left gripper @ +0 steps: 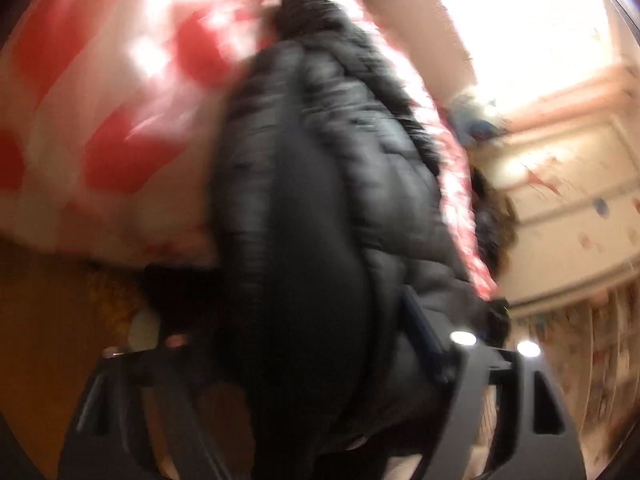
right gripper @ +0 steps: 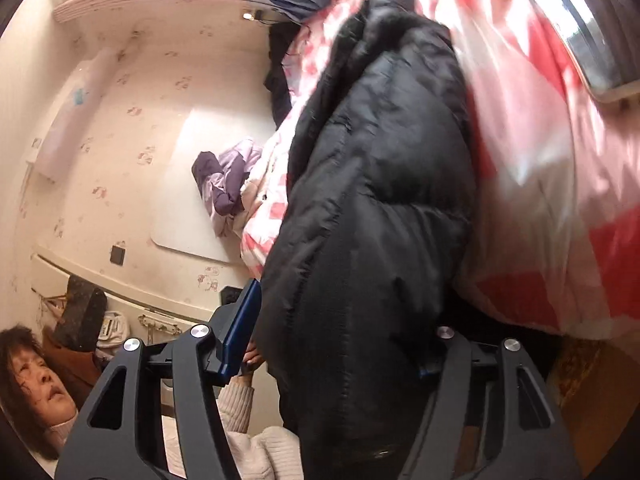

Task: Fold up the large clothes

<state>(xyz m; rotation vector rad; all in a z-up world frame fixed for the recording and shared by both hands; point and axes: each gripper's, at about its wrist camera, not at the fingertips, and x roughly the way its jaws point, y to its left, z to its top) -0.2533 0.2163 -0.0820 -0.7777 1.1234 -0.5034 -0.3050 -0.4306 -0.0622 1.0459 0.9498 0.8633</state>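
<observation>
Black quilted nylon, one item: a large puffer coat (right gripper: 384, 184), bunched lengthwise into a thick roll and lying on a bed, its far end reaching toward a furry dark hood (right gripper: 390, 4).

Bedding, one item: a red-and-white patterned duvet (right gripper: 560, 160), heaped beside and under the coat. It gives the garment a soft, broad surface to be folded on, which I judge is why the coat lies here rather than on the floor.

Left gripper (left gripper: 320, 364): jaws spread wide, the coat's bulk filling the gap between them. The view is heavily blurred, so I cannot tell whether the pads press on the fabric; it reads as released, straddling the roll.

Right gripper (right gripper: 336, 344): jaws parted, one blue finger (right gripper: 240, 328) standing clear to the side of the coat, the other hidden behind the fabric. Released, with the near end of the coat between the jaws.

Both grippers sit at the near end of the garment, one on each side, a placement suited to regripping an edge for the next fold.

Other stock: a crumpled purple garment (right gripper: 224, 180) against the wall beyond the duvet, well apart from the coat; patterned wallpaper (right gripper: 132, 120); a cream knitted sleeve (right gripper: 236, 404) low in the right wrist view.

Condition of task: coat gathered, not yet a neat flat fold.
</observation>
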